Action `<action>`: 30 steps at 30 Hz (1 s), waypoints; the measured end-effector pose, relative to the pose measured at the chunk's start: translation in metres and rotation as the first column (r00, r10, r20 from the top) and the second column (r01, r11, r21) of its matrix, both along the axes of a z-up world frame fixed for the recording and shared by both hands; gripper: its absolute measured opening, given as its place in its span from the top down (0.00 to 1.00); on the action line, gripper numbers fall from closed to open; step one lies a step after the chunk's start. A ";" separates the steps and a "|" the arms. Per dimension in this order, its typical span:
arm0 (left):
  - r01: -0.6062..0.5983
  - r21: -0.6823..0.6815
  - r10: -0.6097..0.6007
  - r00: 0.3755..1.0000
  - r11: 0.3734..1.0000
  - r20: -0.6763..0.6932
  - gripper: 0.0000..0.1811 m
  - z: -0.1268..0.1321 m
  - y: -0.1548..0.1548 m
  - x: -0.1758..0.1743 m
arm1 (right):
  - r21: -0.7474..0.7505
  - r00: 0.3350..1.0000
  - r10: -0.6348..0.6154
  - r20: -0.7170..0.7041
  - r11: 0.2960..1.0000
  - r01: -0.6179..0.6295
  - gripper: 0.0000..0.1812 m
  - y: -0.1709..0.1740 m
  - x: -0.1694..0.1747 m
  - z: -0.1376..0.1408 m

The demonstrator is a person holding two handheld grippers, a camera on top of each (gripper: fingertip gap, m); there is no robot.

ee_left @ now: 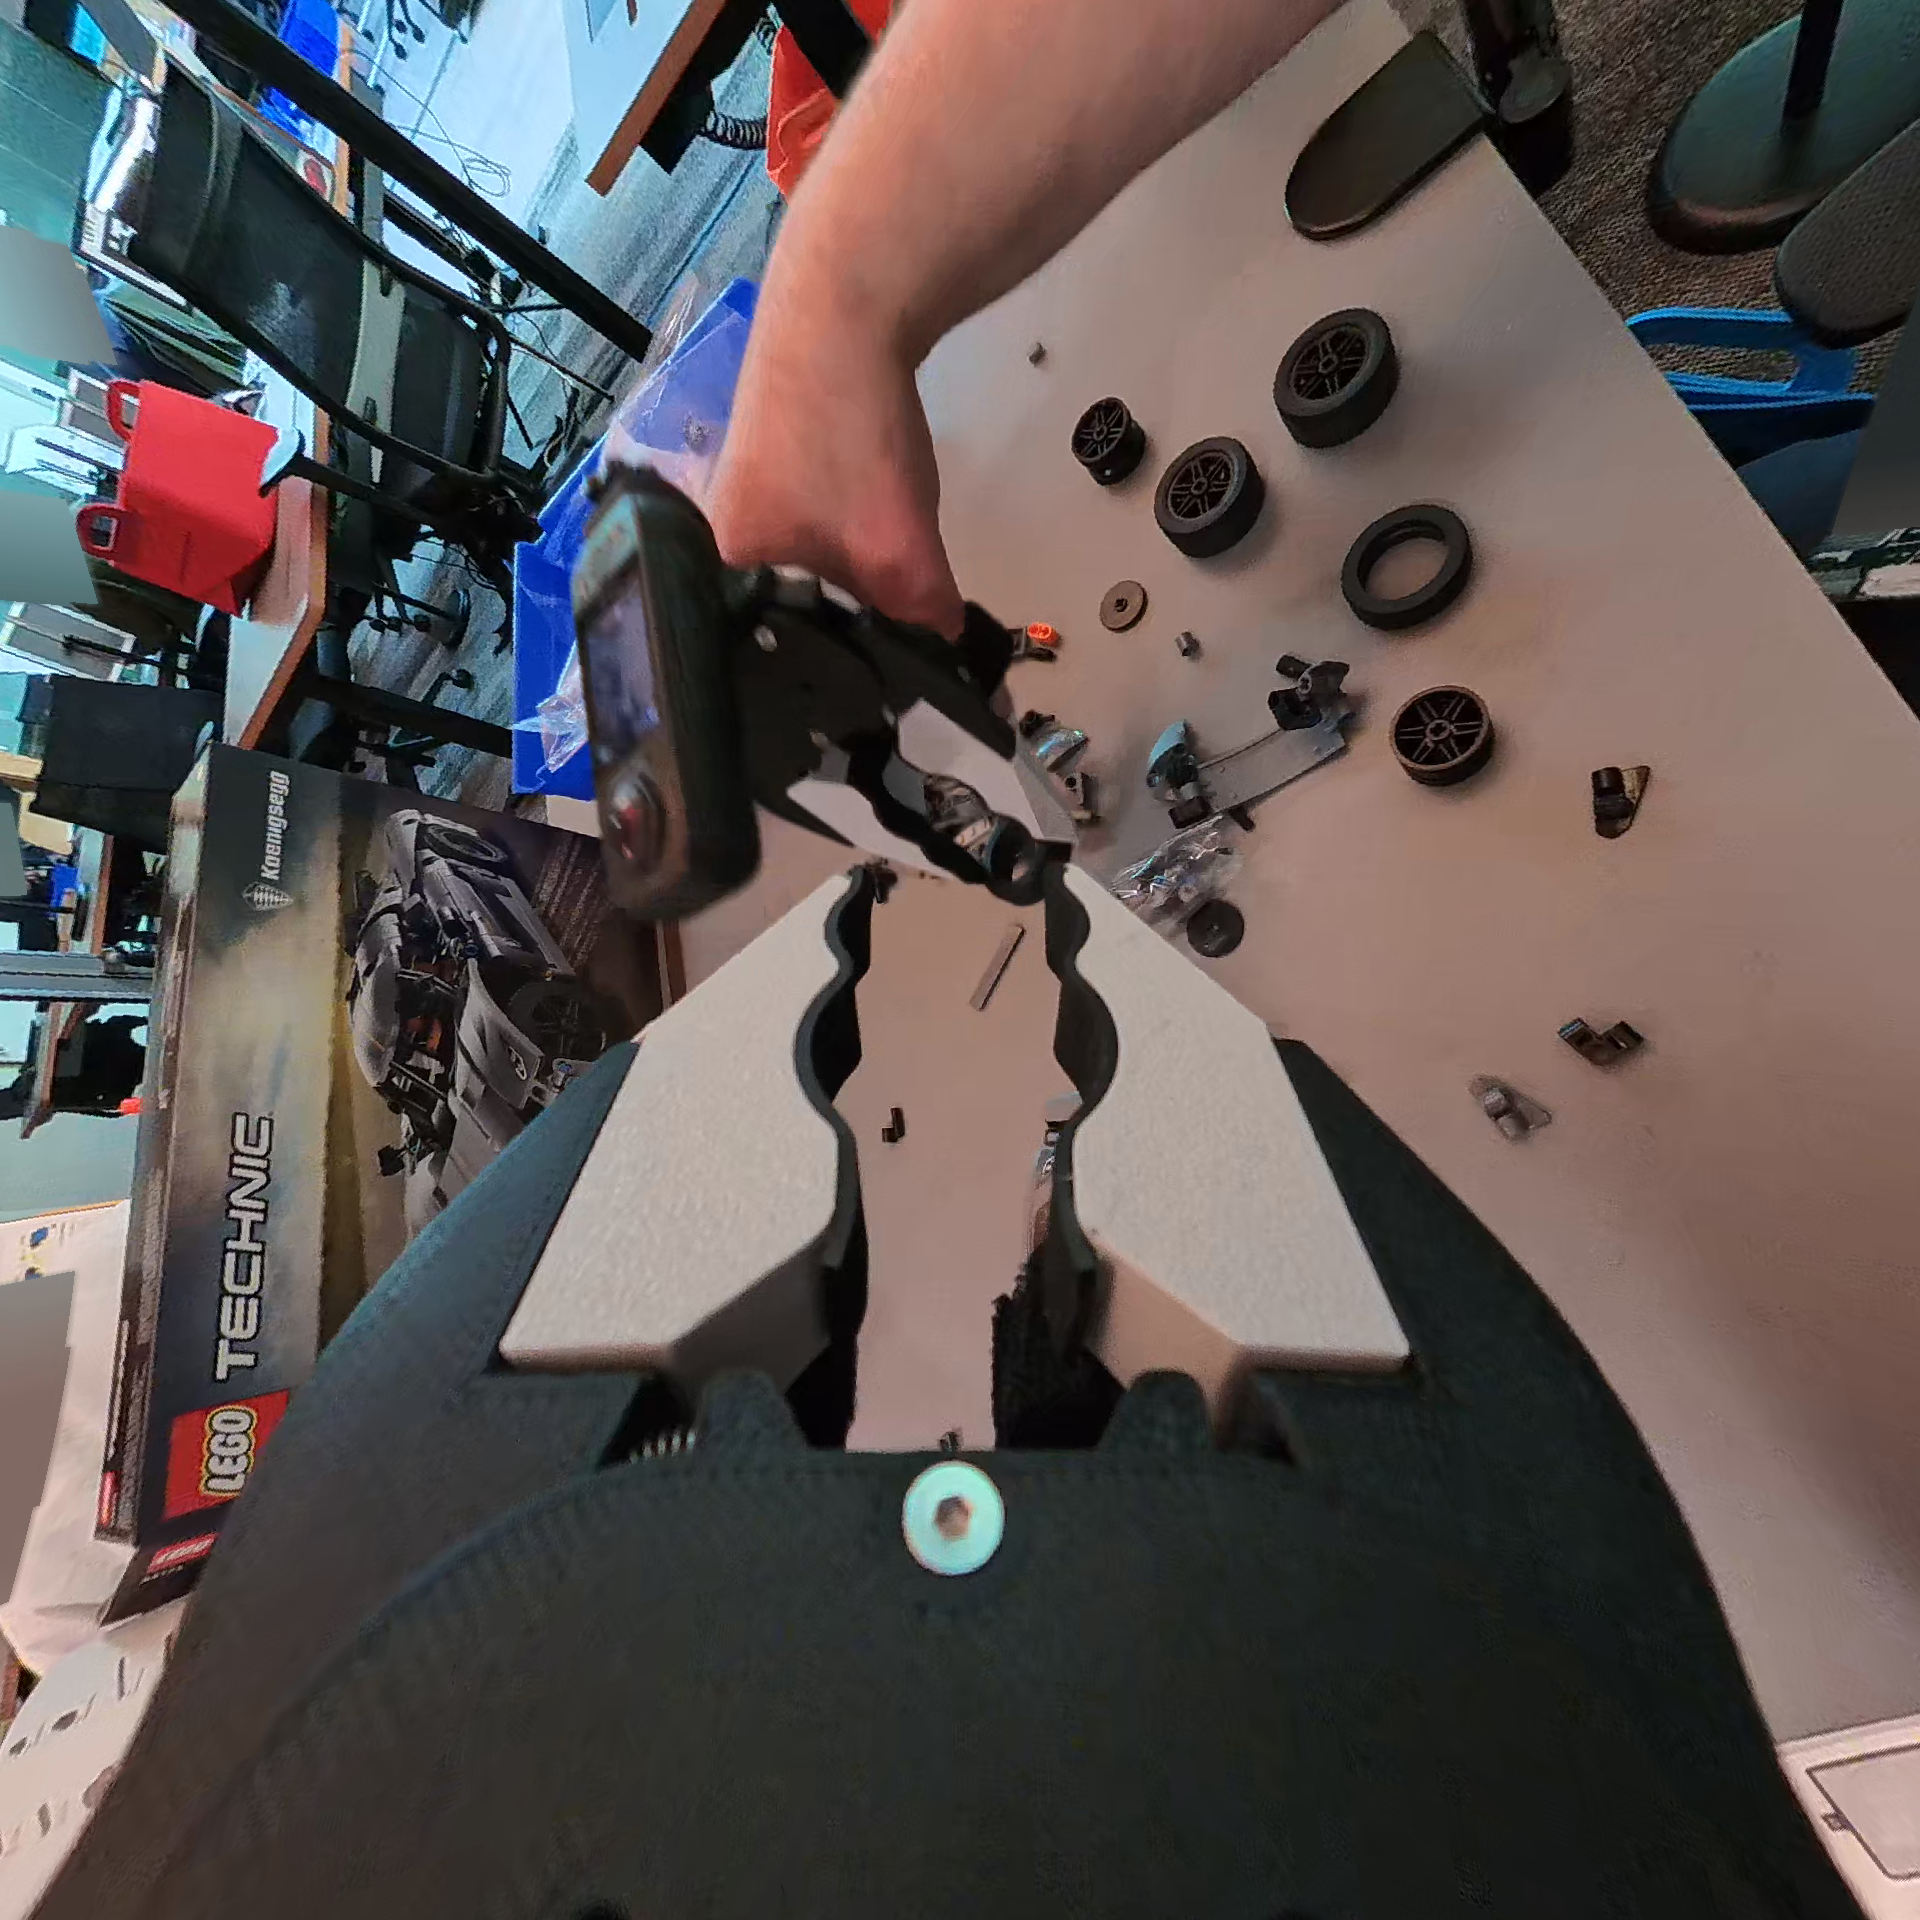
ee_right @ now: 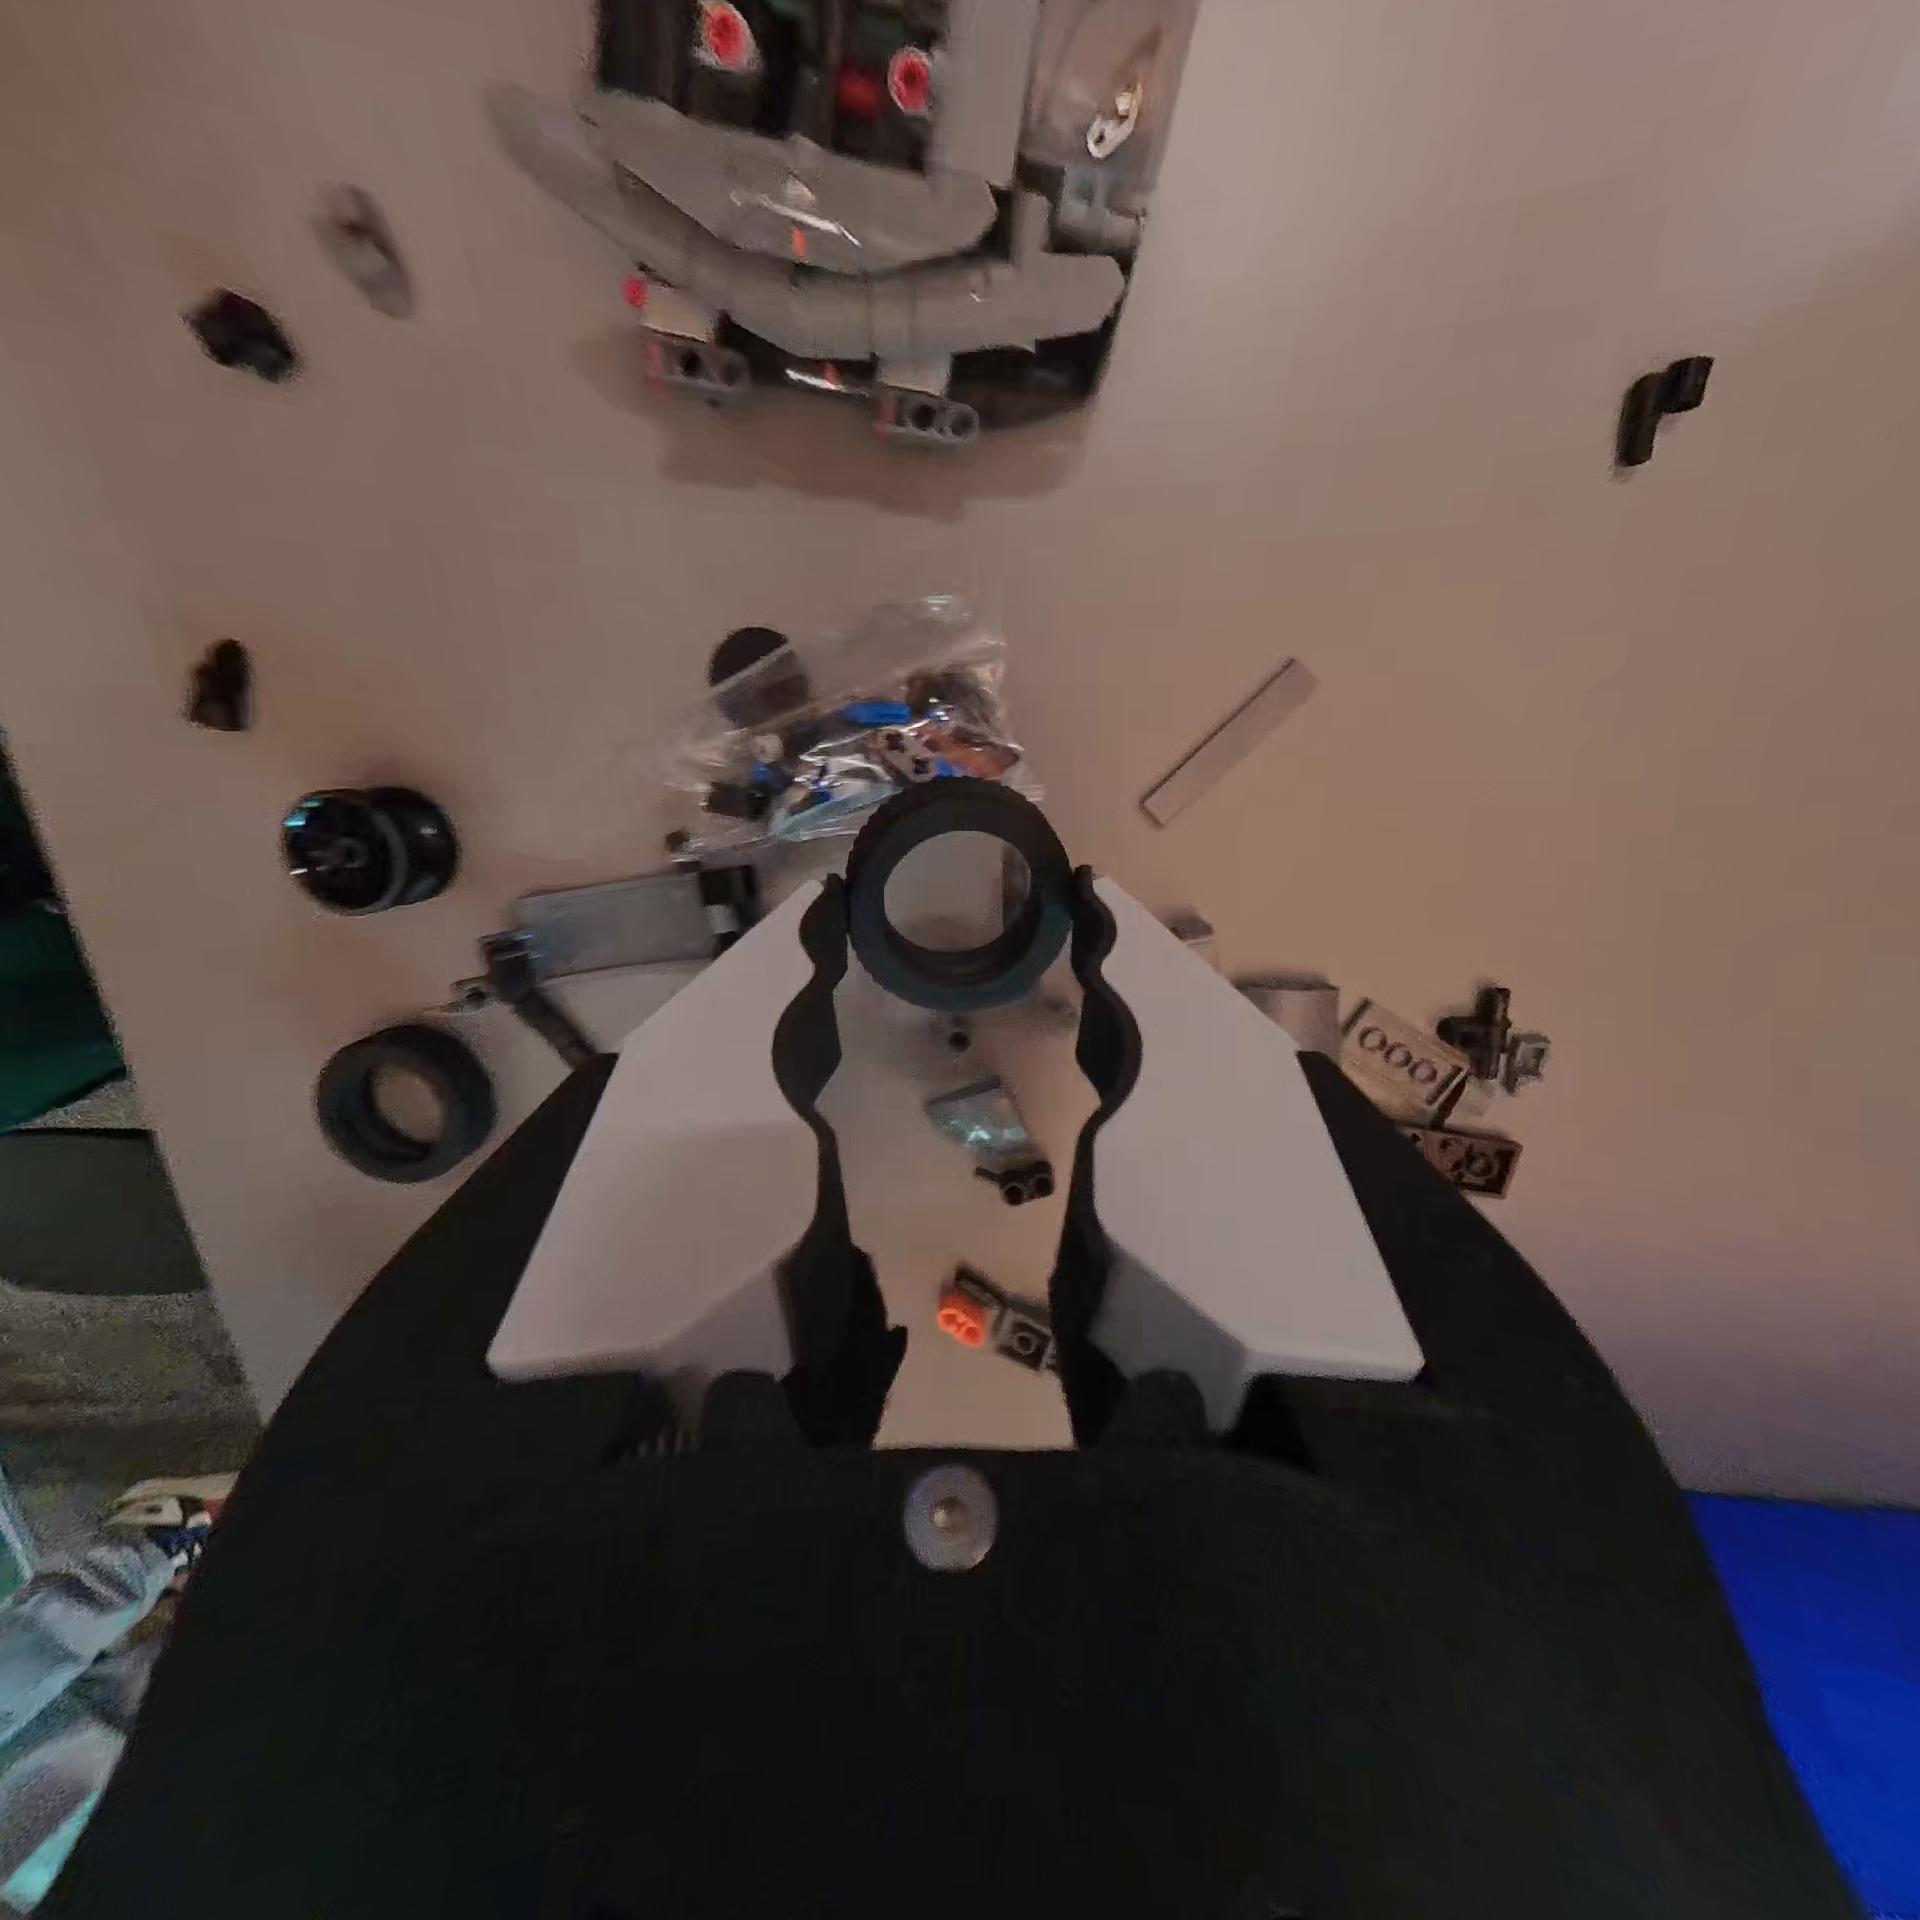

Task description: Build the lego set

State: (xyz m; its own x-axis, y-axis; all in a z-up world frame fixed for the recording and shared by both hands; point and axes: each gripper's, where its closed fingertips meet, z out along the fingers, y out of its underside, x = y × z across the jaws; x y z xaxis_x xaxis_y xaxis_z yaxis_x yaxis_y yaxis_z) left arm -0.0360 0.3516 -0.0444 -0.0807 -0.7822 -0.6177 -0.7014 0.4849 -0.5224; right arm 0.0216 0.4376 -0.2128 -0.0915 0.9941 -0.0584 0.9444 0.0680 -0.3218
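- Black rubber tyre point(ee_right: 958, 914) pinched at the tips of the right hand-held gripper point(ee_right: 961, 894), raised off the pale counter point(ee_right: 1455, 623); same tyre seen from the left wrist view at the far gripper's tips point(ee_left: 1016, 852).
- Left hand-held gripper point(ee_left: 961, 904) spread and holding nothing, hovering over the counter, a thin grey strip point(ee_left: 997, 966) lying between its tips.
- Partly built grey car body point(ee_right: 831, 239) at twelve o'clock in the right wrist view, blurred, red pins showing; no wheels seen on it.
- Two wheels already tyred: one point(ee_left: 1335, 376) at one o'clock, another point(ee_left: 1208, 496) just beside it.
- Left to do on wheels, by judgement: bare rim point(ee_left: 1441, 734) at three o'clock and bare rim point(ee_left: 1108, 441) near twelve still lack tyres; second loose tyre point(ee_left: 1405, 566) lies between them.
- Loose grey axle frame point(ee_left: 1247, 764) with black joints not yet joined to the body.
- Clear bag of small parts point(ee_right: 862, 727) with pieces still inside, beyond the held tyre.
- Scattered black and grey small pieces, grey plates point(ee_right: 1403, 1070) at three o'clock, orange pin point(ee_right: 961, 1320) at six o'clock.
- Set box point(ee_left: 312, 1091) at nine o'clock in the left wrist view.
- Overall: build seems partway through, wheel stage half done, mounting not yet begun.
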 end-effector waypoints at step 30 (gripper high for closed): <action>0.029 0.112 -0.025 0.999 0.993 -0.040 0.83 0.007 -0.025 0.018 | 0.178 0.984 -0.175 0.019 0.969 0.169 0.77 -0.134 0.127 0.002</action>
